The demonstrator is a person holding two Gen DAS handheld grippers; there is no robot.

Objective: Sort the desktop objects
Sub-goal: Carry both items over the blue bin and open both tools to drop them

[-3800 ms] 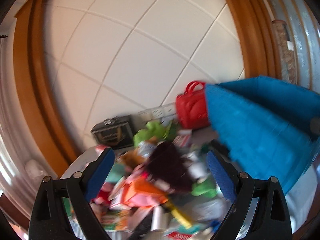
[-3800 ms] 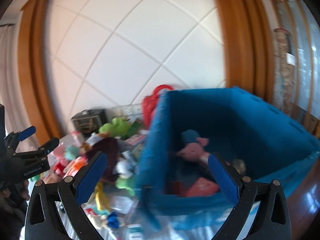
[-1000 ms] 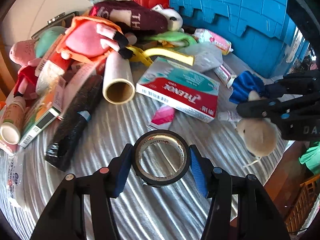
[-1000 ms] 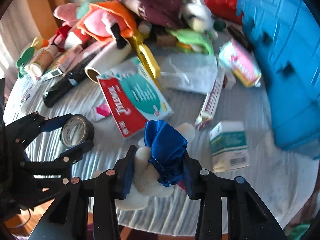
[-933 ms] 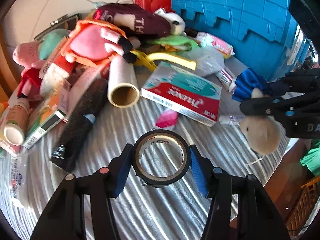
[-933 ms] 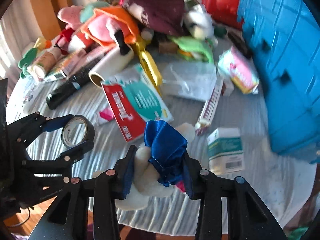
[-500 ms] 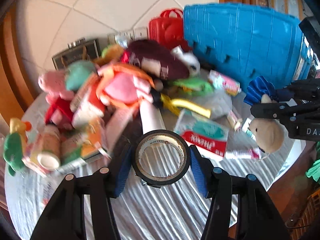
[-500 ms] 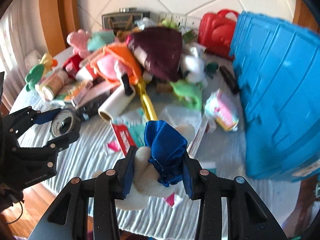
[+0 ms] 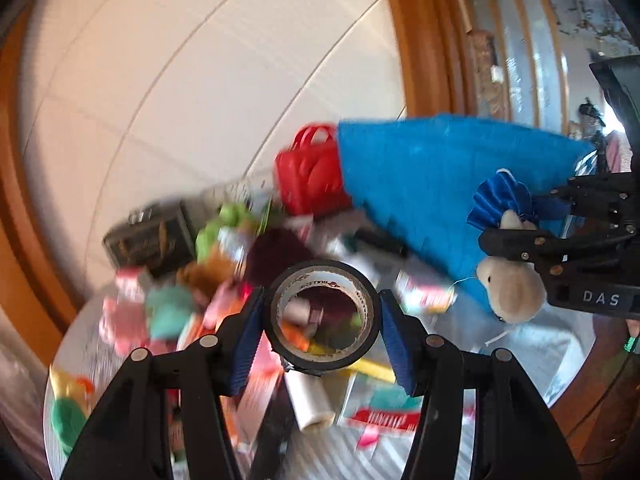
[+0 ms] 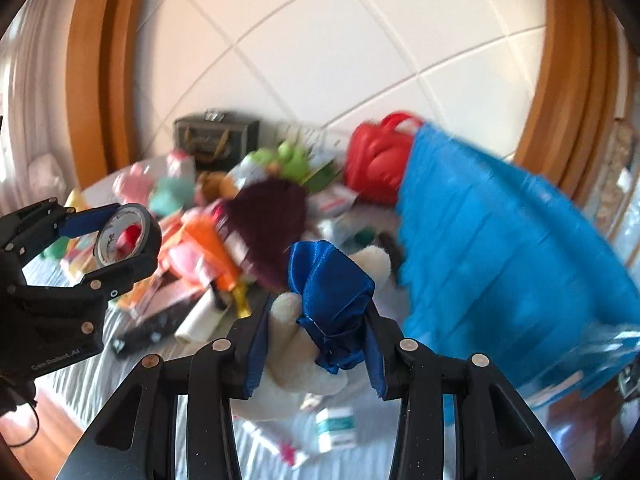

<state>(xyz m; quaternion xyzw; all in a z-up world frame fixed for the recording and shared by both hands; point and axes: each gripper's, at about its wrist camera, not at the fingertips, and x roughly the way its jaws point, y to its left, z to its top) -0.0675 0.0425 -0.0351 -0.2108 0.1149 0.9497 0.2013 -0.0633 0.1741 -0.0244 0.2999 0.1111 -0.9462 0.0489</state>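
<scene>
Both claws have risen off the worktop — the blue bin now sits level with them, its inside hidden. Left claw clamps a tape roll; right claw grips a plush toy beside the bin.

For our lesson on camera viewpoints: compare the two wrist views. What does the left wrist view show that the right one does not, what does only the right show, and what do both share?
Only the left wrist view: the right gripper side-on, showing the plush toy hanging head down, and a red-and-white box on the table.

Only the right wrist view: a small teal-and-white box below the toy, and an orange plush in the pile.

Both: the tape roll clamped in the left gripper, the toy's blue cloth, the blue bin, red bag and maroon hat.
</scene>
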